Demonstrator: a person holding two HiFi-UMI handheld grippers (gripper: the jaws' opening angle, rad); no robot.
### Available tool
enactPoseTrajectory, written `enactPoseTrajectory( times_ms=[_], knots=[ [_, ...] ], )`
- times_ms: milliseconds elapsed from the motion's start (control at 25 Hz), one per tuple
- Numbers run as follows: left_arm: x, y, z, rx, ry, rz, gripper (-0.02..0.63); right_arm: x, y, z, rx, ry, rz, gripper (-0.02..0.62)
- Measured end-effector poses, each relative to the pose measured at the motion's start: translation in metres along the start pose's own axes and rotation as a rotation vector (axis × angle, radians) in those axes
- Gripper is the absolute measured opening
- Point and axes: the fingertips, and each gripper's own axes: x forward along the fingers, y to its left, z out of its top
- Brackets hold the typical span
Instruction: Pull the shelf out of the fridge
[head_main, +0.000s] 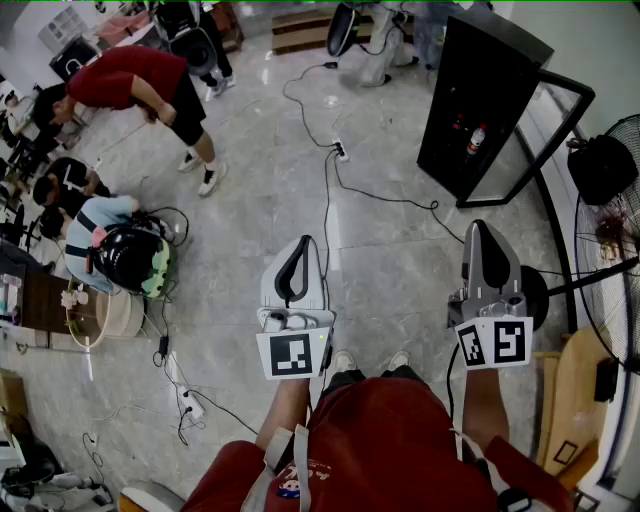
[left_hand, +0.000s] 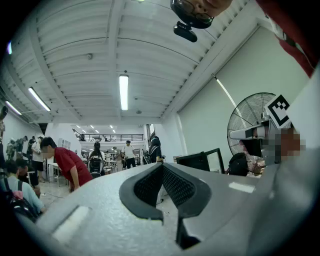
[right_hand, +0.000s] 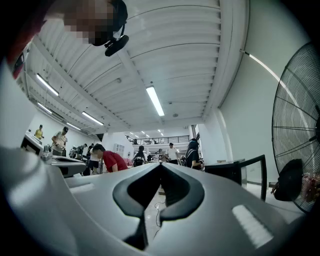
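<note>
My left hand-held gripper (left_hand: 161, 166) has its two jaws closed tip to tip, with nothing between them. My right hand-held gripper (right_hand: 160, 166) is the same: jaws together and empty. The person holds both side by side in front of the chest, pointing forward and slightly upward. I read that as a carrying pose for the walk over, not a reach.

Beyond the grippers is pale tiled floor (head_main: 400, 250), crossed by black cables (head_main: 326, 190). The fridge (head_main: 480, 95), a tall black cabinet, stands ahead and to the right, well apart from both grippers. Its glass door (head_main: 540, 140) is swung open to the right, so the inside can be reached. Bottles (head_main: 468, 132) show inside, but the shelf itself is too small to make out. A standing fan (head_main: 620, 230) is at the far right, and a person in red (head_main: 135, 80) bends over at the far left.

I judge the pull not yet begun. The approach comes first, and the jaws must open before they can grip the shelf's edge.
</note>
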Motion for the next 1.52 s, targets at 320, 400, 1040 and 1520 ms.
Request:
enactPoseTrajectory(
  times_ms=[320,400,1040,1520],
  knots=[
    [-0.007,0.025,-0.002,-0.014,-0.007,0.013,-0.003,0.008,0.023,-0.001,-0.002,0.004,0.007,-0.002],
    [-0.01,0.035,-0.002,-0.016,-0.009,0.013,-0.003,0.012,0.034,-0.001,-0.003,0.004,0.01,-0.002],
    [-0.017,0.104,-0.026,-0.027,0.005,-0.02,-0.003,0.03,0.081,-0.011,0.026,-0.008,-0.07,-0.002],
    [0.036,0.096,-0.045,-0.02,0.033,-0.07,-0.003,0.065,0.052,-0.038,0.041,0.011,-0.106,-0.002]
  ],
)
